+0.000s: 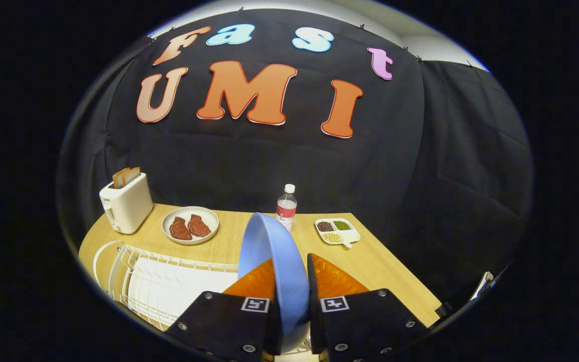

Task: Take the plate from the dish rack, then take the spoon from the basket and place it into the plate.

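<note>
- Gripper view, nearest: tool (292,281) with orange fingers (257,281) closed on the round light-blue plastic plate (272,251), held edge-on and upright between them.
- Just below and to the left: white wire dish rack (159,286) on the pale wooden tabletop (390,271); plate judged lifted clear of it, so first step looks done or nearly so.
- Still left: setting the plate down, fetching the spoon, placing it in the plate.
</note>
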Demonstrator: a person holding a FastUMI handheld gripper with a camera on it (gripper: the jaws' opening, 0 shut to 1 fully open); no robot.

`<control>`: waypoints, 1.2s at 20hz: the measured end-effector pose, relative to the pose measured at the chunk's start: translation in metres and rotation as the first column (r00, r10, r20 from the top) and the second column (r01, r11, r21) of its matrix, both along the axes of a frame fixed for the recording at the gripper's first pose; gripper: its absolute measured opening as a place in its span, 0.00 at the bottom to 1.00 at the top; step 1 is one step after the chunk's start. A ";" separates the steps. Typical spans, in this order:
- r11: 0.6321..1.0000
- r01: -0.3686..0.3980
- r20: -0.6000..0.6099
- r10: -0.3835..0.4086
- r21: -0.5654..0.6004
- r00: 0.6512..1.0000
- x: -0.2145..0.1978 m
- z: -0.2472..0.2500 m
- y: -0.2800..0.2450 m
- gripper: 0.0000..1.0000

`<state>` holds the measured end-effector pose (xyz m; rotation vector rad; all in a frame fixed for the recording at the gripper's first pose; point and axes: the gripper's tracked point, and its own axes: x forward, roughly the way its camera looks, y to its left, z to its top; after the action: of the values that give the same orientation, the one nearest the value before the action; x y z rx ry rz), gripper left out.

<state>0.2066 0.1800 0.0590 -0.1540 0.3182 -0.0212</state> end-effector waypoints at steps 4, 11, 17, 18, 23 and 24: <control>0.993 -0.043 -0.025 0.046 0.106 0.999 -0.037 0.000 -0.008 0.22; 0.941 -0.126 -0.056 0.151 0.315 0.987 -0.126 -0.026 -0.017 0.22; 0.867 -0.144 -0.130 0.232 0.478 0.964 -0.186 -0.087 -0.007 0.22; 0.857 -0.131 -0.144 0.231 0.499 0.962 -0.191 -0.099 -0.006 0.22; 0.785 -0.043 -0.225 0.229 0.619 0.947 -0.209 -0.154 0.006 0.22; 0.771 -0.025 -0.241 0.230 0.637 0.943 -0.211 -0.163 0.008 0.22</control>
<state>-0.0043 0.1881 -0.1043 0.4998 0.6117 0.2510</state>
